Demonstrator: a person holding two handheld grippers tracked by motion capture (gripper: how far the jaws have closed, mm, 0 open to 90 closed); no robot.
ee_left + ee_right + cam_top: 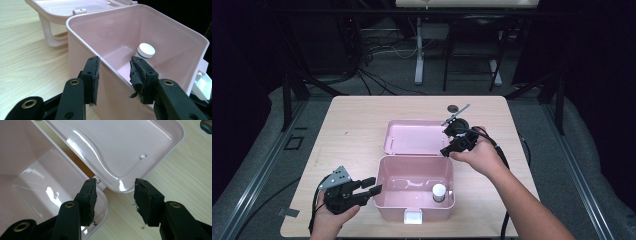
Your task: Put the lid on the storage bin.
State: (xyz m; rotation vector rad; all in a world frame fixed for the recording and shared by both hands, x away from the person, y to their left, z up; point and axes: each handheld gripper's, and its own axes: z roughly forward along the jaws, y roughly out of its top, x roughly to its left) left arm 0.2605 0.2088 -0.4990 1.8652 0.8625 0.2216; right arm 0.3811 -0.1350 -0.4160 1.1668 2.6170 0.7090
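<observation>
An open pink plastic box (pixel 384 200) stands on the table near the front edge, its lid (pixel 412 137) laid back flat behind it. A small white-capped bottle (pixel 439 191) stands upright inside, at the right. My left gripper (pixel 373 185) is open at the box's left wall. In the left gripper view that gripper (pixel 115 75) has the box's rim (pixel 82 18) running between its jaws, with the bottle (pixel 145 50) beyond. My right gripper (pixel 449 148) is open above the box's back right corner. In the right gripper view it (pixel 115 195) hovers over the lid's corner (pixel 120 145), holding nothing.
A white latch (pixel 413 216) sticks out of the box's front. A clear insert (pixel 47 187) lies on the box's floor. A dark round hole (pixel 453 107) and a thin grey rod (pixel 455 114) are behind the lid. Bare wood table (pixel 352 125) spreads to the left.
</observation>
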